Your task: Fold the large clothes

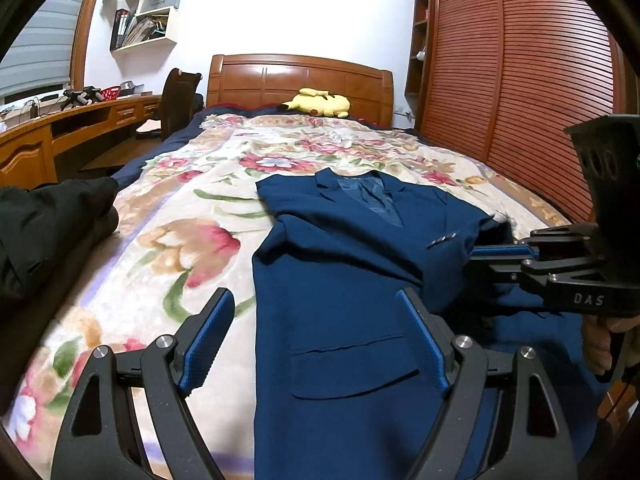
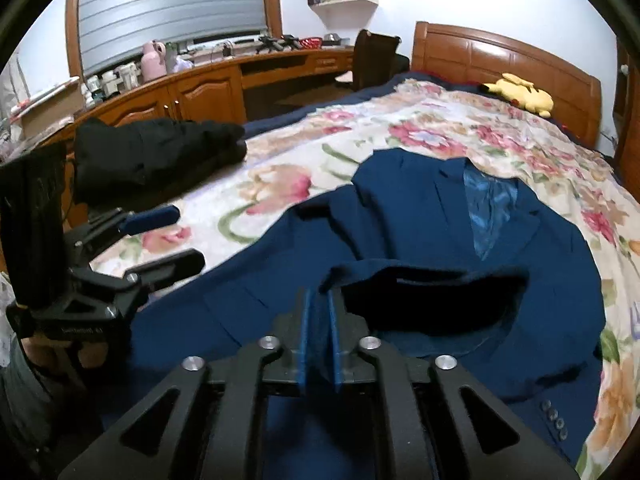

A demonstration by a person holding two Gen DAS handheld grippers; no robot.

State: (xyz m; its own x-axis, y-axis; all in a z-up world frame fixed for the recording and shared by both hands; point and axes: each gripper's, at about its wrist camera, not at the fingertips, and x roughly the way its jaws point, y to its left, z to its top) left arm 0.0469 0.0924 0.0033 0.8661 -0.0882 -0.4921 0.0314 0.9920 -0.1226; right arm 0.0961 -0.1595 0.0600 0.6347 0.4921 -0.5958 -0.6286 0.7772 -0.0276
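Mid-fold on the navy suit jacket [image 1: 352, 264] spread across the floral blanket [image 1: 192, 208]: right gripper [image 2: 320, 312] nearly closed around the sleeve cuff [image 2: 384, 276], left gripper [image 1: 316, 340] wide, empty; next, smoothing the sleeve flat.

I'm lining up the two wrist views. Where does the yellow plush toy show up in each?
Left wrist view: yellow plush toy sits upper centre, at the head of the bed against the wooden headboard.
Right wrist view: yellow plush toy sits upper right, again by the headboard.
Shared landmark: the blue suit jacket on the floral blanket.
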